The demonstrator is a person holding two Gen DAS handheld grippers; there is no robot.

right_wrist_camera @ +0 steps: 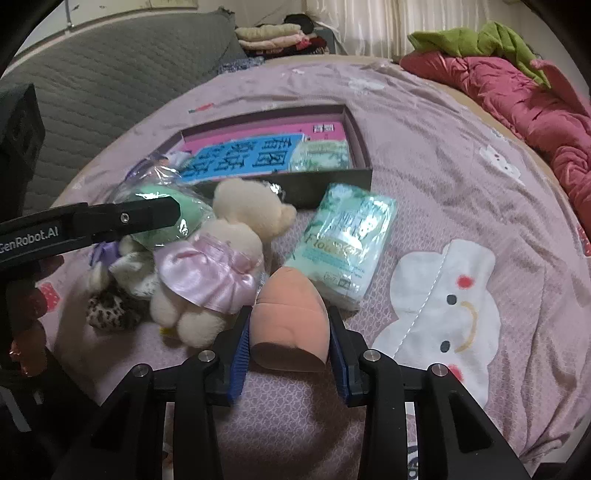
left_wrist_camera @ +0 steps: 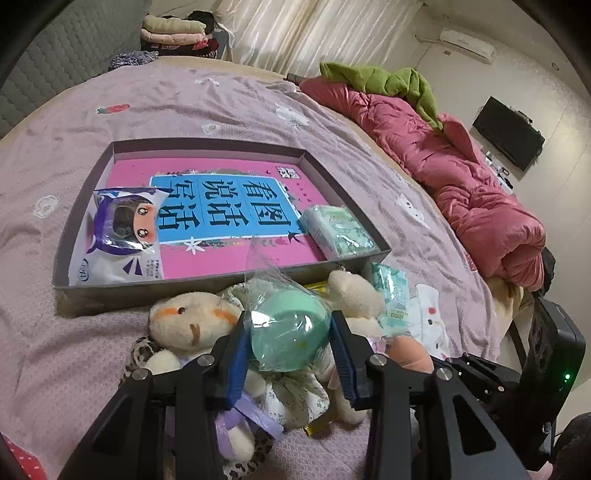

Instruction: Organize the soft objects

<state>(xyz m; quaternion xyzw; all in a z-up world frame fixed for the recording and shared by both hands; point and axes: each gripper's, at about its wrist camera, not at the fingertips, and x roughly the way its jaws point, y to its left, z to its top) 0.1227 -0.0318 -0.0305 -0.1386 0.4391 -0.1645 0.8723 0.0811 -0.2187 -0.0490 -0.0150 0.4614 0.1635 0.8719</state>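
Observation:
My left gripper (left_wrist_camera: 289,316) is shut on a mint-green egg-shaped sponge in a clear bag (left_wrist_camera: 295,343), held over a cream plush bear (left_wrist_camera: 192,325) on the bed. In the right wrist view the left gripper's finger (right_wrist_camera: 147,218) lies against that bag. My right gripper (right_wrist_camera: 289,311) is shut on a peach makeup sponge (right_wrist_camera: 291,325), next to a plush toy in a pink dress (right_wrist_camera: 210,273). A green tissue pack (right_wrist_camera: 347,236) lies just beyond the sponge. The shallow grey box (left_wrist_camera: 177,288) holds a pink book, a wipes pack with a cartoon face (left_wrist_camera: 122,229) and another tissue pack (left_wrist_camera: 340,230).
The bed has a mauve sheet (left_wrist_camera: 110,332) with white appliqué figures. A red quilt (left_wrist_camera: 461,177) with a green blanket (left_wrist_camera: 388,81) lies along the right side. Folded clothes (left_wrist_camera: 173,33) are stacked at the far end, beside a grey padded headboard (right_wrist_camera: 110,85).

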